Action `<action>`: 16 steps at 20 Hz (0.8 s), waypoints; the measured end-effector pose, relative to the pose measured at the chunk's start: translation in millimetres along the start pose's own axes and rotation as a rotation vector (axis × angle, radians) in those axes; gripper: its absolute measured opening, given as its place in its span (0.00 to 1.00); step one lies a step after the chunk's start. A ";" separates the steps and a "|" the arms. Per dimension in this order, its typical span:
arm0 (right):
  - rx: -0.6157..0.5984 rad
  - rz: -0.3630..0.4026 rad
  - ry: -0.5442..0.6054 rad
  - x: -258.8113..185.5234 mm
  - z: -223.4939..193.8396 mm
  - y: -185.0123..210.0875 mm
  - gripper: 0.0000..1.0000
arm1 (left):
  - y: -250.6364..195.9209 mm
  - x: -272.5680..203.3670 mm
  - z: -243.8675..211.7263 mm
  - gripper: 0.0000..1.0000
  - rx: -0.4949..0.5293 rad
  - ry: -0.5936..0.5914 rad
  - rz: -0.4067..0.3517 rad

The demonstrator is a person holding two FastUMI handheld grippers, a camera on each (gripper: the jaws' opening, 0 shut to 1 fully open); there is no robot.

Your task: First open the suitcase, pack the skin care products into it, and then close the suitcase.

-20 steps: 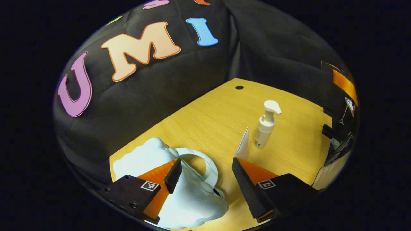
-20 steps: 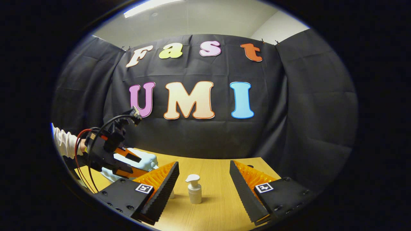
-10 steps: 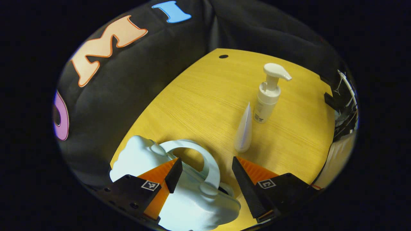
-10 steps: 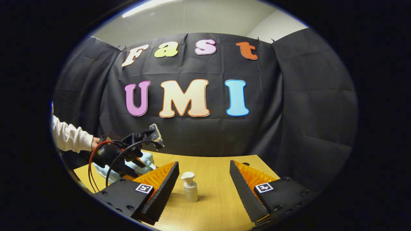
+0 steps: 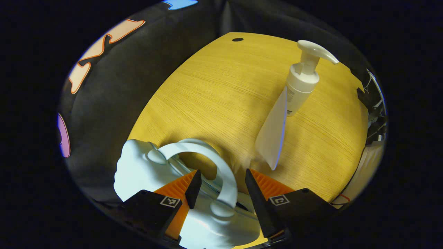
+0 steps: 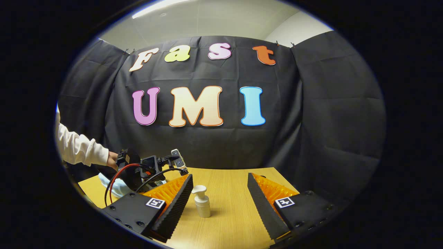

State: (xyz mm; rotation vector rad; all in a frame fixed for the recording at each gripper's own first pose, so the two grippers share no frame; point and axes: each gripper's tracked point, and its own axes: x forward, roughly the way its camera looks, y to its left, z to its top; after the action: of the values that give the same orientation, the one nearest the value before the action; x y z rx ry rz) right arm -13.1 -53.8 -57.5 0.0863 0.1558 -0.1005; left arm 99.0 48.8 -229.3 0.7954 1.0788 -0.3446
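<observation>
— How many things are sitting on the worktop (image 5: 214, 90)?
— Three: one pale blue suitcase (image 5: 145, 169) at its near edge, lid down, one white tube (image 5: 273, 138) and one pump bottle (image 5: 301, 83) standing just beside each other.
— And the tongs?
— Left tongs (image 5: 219, 181) are hanging released, straddling the suitcase handle (image 5: 221, 173). Right tongs (image 6: 219, 188) are gaping too, gripping nothing.

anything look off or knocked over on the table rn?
Nothing stands out. The pump bottle and the tube both stand upright on the wooden table, with no spill in sight. The pale blue suitcase is shut, and the left gripper hangs open around its handle.
</observation>
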 end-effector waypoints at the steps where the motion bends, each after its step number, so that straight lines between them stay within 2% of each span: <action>1: -0.004 0.000 -0.002 -0.2 1.1 0.1 0.99 | -1.5 1.2 -0.3 0.76 -0.003 0.011 -0.003; 3: -0.029 0.003 -0.011 -0.7 3.3 2.6 0.99 | -1.1 5.2 -1.9 0.71 -0.012 0.025 -0.001; 4: -0.041 0.009 -0.015 -0.6 4.3 5.2 0.99 | -0.8 7.0 -3.1 0.65 -0.019 0.032 -0.001; 5: -0.051 0.016 -0.015 -0.6 4.3 7.6 1.00 | -1.0 8.2 -4.9 0.68 -0.026 0.039 -0.002; 7: -0.065 0.032 -0.012 -1.0 2.9 13.1 0.99 | -4.8 12.1 -10.2 0.53 -0.041 0.059 -0.020; 8: -0.069 0.038 -0.009 -0.9 1.4 15.0 0.99 | -6.4 14.7 -11.5 0.38 -0.046 0.062 -0.029; 10: -0.070 0.043 -0.007 -1.4 1.3 15.3 0.99 | -9.4 15.5 -10.7 0.30 -0.055 0.062 -0.039; 16: -0.063 0.035 -0.010 -2.4 2.1 13.1 0.99 | -11.3 17.6 -10.2 0.18 -0.072 0.080 -0.041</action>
State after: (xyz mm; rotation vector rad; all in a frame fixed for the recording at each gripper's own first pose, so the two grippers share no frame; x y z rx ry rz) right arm -13.8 -40.8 -54.1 0.0260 0.1474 -0.0606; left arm 93.5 50.6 -251.8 0.7284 1.1771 -0.3091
